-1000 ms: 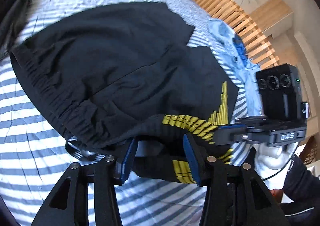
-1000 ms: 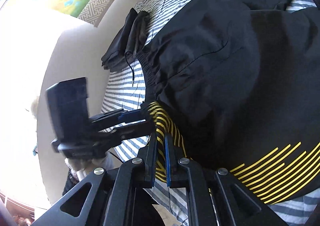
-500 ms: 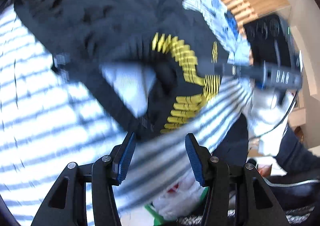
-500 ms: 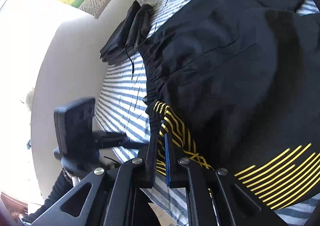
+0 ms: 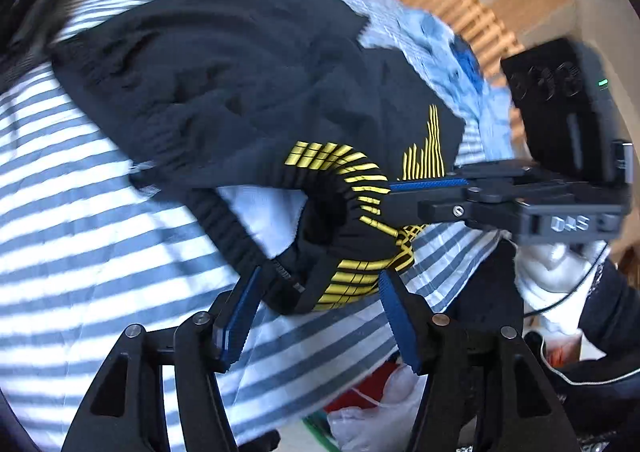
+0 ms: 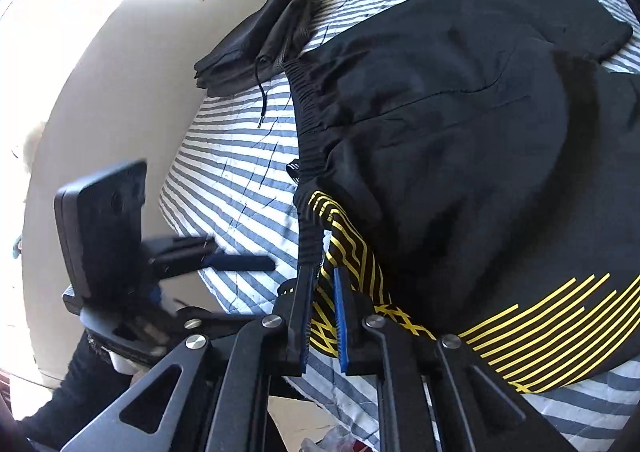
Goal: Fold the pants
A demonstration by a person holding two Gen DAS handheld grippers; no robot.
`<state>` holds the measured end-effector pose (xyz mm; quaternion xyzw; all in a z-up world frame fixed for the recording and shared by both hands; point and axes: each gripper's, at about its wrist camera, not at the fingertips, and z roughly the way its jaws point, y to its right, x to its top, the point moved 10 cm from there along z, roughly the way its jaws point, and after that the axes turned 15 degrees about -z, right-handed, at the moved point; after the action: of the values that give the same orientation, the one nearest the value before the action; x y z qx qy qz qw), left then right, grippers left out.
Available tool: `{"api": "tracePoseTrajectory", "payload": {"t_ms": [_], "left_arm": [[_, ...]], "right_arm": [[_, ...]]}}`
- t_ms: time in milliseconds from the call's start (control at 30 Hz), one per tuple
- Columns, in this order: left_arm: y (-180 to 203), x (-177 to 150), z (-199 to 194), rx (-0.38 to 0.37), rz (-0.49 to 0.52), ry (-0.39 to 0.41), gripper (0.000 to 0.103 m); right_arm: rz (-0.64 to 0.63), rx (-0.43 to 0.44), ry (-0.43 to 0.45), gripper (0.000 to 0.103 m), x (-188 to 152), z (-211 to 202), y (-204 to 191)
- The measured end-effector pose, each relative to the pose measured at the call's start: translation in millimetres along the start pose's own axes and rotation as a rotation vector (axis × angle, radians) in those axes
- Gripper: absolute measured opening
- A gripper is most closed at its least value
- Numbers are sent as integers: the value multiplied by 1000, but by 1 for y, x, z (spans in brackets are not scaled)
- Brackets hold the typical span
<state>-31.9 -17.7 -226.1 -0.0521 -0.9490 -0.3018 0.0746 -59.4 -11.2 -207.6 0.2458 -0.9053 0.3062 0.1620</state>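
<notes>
Black pants point(image 5: 248, 84) spread on the striped bed point(image 5: 80, 220)

The cuff at 6 o'clock is pinched by the right tool point(image 6: 322, 316); the left tool point(image 5: 320, 316), its jaws just widened, is held open, nothing gripped.

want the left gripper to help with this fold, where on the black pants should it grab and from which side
Judging by its pose, grip the ribbed cuff of the black pants, coming from the near bed edge. It bulges raised between the left gripper's opening pads, untouched, beside the right gripper pinching the same hem.
</notes>
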Motion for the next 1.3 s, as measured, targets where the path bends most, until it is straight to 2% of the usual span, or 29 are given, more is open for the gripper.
{"api": "tracePoseTrajectory", "payload": {"t_ms": [67, 133, 267, 367, 467, 500, 533, 600, 667, 767, 833, 867, 967, 1033, 1100, 1133, 1167, 1200, 1233, 1300], "left_arm": [[6, -2, 14, -44, -40, -52, 63], [15, -9, 15, -88, -38, -68, 62], [31, -41, -10, -90, 13, 10, 62], [28, -65, -22, -83, 6, 32, 62], [23, -69, -7, -48, -42, 43, 60], [20, -67, -3, -45, -70, 47, 54], [18, -64, 5, -27, -96, 50, 51], [5, -67, 14, 21, -127, 46, 35], [-11, -79, 9, 40, -144, 42, 27], [-21, -75, 8, 62, -167, 57, 26], [-22, -72, 9, 85, -167, 66, 26], [-19, -70, 14, 104, -163, 70, 18], [-19, -71, 14, 174, -154, 75, 13], [-18, -69, 12, 195, -151, 78, 12], [-16, -69, 7, 217, -148, 80, 11], [-15, -68, 6, 225, -150, 83, 10], [-14, -68, 4, 230, -149, 85, 10], [-13, -67, 3, 238, -147, 90, 9], [-11, -66, 2, 240, -147, 92, 9], [-8, -67, -2, 256, -135, 97, 8]], "right_arm": [[4, 2, 6, 10, -1, -1, 0], [7, -1, 13, 10, -2, -4, 1], [25, -4, 35, 12, -8, -21, 11], [84, -25, 64, 20, -16, -39, 34], [182, -90, 102, 20, -31, -64, 78], [213, -116, 114, 20, -37, -73, 93], [261, -177, 134, 20, -47, -89, 118], [345, -278, 175, 22, -64, -118, 160], [480, -362, 231, 26, -87, -153, 208], [663, -440, 308, 30, -120, -195, 266], [730, -435, 342, 35, -130, -208, 292], [758, -428, 354, 38, -133, -211, 302], [800, -415, 359, 48, -130, -208, 319], [812, -376, 369, 49, -122, -199, 325], [806, -395, 368, 49, -115, -196, 327], [802, -406, 361, 49, -111, -194, 326], [791, -408, 348, 41, -107, -191, 325], [772, -395, 326, 18, -104, -187, 322], [750, -371, 307, 6, -102, -184, 321], [706, -373, 291, 3, -95, -180, 313]]}}
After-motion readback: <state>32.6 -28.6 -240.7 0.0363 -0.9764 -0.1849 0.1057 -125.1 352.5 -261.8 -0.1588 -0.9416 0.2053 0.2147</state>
